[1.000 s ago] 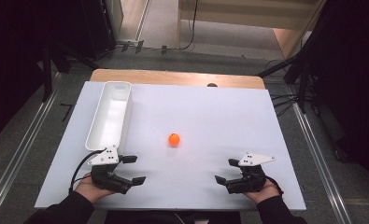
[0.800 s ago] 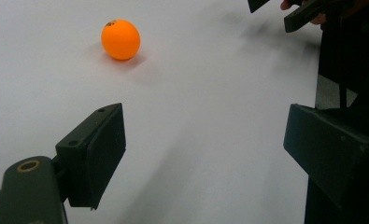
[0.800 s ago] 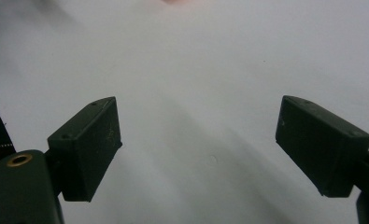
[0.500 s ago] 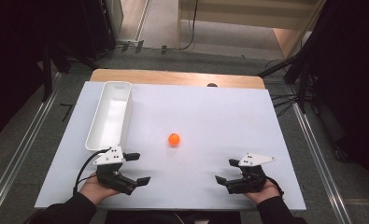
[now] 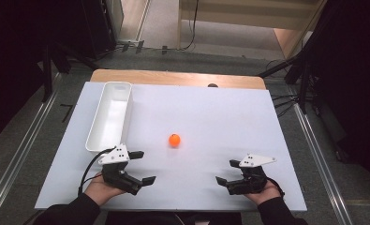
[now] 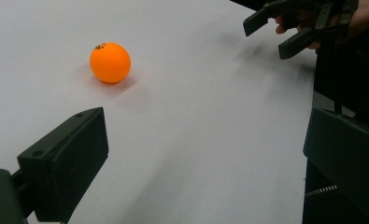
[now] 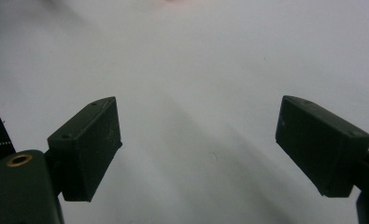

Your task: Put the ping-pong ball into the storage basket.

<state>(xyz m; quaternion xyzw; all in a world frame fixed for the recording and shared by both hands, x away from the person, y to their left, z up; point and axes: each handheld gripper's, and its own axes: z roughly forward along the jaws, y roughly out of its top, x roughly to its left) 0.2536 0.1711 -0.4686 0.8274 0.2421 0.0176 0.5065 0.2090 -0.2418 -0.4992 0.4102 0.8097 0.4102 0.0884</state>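
the left gripper (image 5: 142, 166) is held low over the near left part of the white table (image 5: 210, 122), its jaws spread wide and just opened further, with nothing between them. in the left gripper view the orange ball (image 6: 109, 62) is seen ahead and to the left of the jaws, resting on the table and apart from them. the right gripper (image 5: 227, 172) is held at the near right, its jaws also parted and empty, pointed toward the middle of the table. from above, the orange ball (image 5: 174, 139) is found near the table's middle, between the two grippers and farther out. a white tray (image 5: 99, 136) is set along the left side, its near end just beside the left gripper.
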